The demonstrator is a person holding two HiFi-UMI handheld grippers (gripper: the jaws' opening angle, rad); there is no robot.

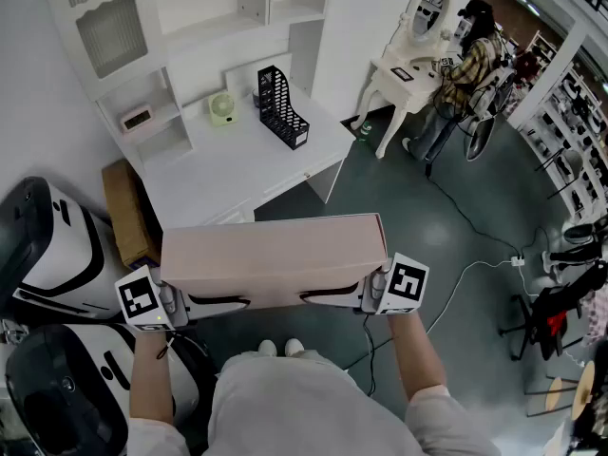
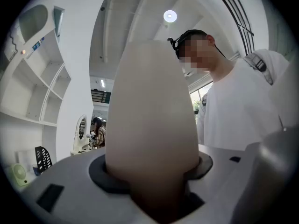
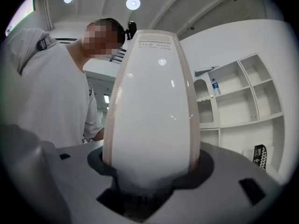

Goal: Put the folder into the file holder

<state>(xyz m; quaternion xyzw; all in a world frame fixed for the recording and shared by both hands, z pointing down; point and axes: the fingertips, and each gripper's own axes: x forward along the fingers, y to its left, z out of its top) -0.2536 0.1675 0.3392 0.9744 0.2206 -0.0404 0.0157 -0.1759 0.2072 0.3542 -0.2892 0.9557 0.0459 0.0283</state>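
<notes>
Head view: the folder is held level at lower centre, its long axis set left to right, pinched at its ends by the left tool and the right tool. The file holder is seen well apart at upper centre on the tabletop, its length running nearly up-frame, so a turn of the folder is judged necessary.

file holder: on counter, back right | fan: on counter, back middle | folder: before counter, between left gripper and right gripper
</notes>
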